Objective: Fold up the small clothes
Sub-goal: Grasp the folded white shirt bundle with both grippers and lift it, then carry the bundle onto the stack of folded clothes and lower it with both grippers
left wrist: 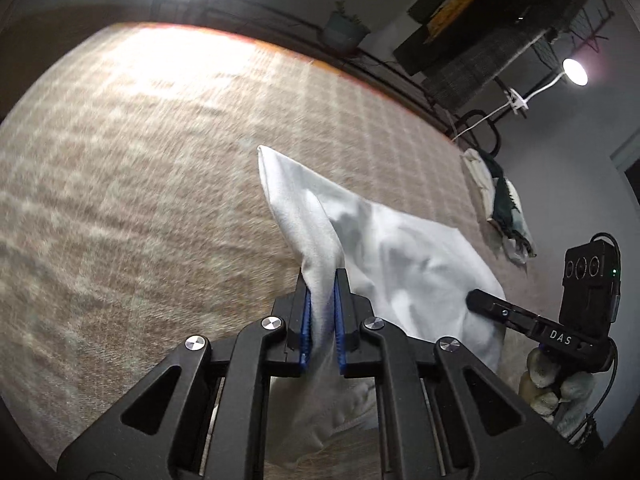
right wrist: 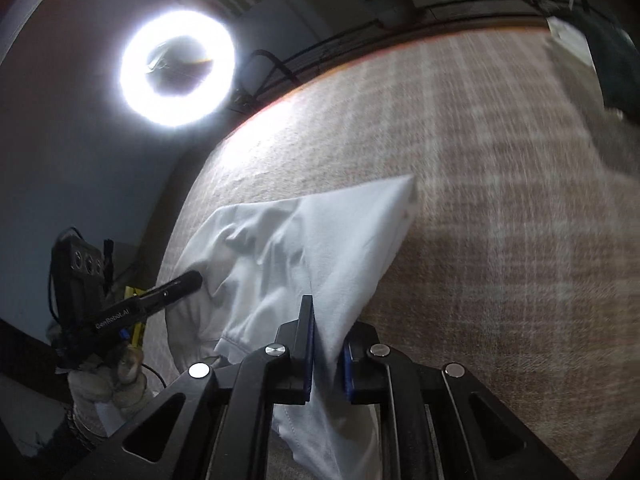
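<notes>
A small white garment [left wrist: 400, 248] is held up over a beige checked cloth surface [left wrist: 140, 200]. My left gripper [left wrist: 323, 280] is shut on one edge of it, the fabric pinched between the blue pads. My right gripper [right wrist: 326, 320] is shut on the other edge of the same white garment [right wrist: 312, 240]. The garment hangs slack and creased between the two grippers. The right gripper also shows in the left wrist view [left wrist: 480, 300], and the left gripper shows in the right wrist view [right wrist: 192, 280].
A pile of dark green and white clothes [left wrist: 500, 200] lies at the far right edge of the surface. A ring light [right wrist: 178, 68] shines beyond the far edge, and a small lamp [left wrist: 575, 71] stands at the right. Shelves stand behind.
</notes>
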Tool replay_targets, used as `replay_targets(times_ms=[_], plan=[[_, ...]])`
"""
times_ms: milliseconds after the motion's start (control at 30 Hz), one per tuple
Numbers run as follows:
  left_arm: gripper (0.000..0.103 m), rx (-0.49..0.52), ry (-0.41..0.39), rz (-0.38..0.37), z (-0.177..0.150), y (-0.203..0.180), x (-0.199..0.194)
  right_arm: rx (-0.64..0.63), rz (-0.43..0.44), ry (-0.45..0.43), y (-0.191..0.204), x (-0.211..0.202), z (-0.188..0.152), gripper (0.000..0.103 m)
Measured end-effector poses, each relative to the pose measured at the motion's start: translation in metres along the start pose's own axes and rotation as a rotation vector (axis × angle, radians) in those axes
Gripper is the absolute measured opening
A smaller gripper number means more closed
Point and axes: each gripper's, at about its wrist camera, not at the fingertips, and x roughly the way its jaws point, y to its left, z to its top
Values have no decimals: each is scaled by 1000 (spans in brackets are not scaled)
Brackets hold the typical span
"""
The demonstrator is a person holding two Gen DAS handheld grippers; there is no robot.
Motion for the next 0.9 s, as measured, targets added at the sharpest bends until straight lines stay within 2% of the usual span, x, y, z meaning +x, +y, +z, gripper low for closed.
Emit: replay_targets(times_ms=[267,467,733,900], plan=[[7,50,0,-55,2,-39,0,-59,-88,-47,2,-31,14,9],[7,117,4,-89,5,-85,10,-56,-129,-82,-18,-62,21,9],[7,192,-4,-143,17,-162,51,-78,-232,-144,-69,-124,35,8],[7,273,-20,-176,25,-226,80,-65,-305,-190,-111,-162,47,8]])
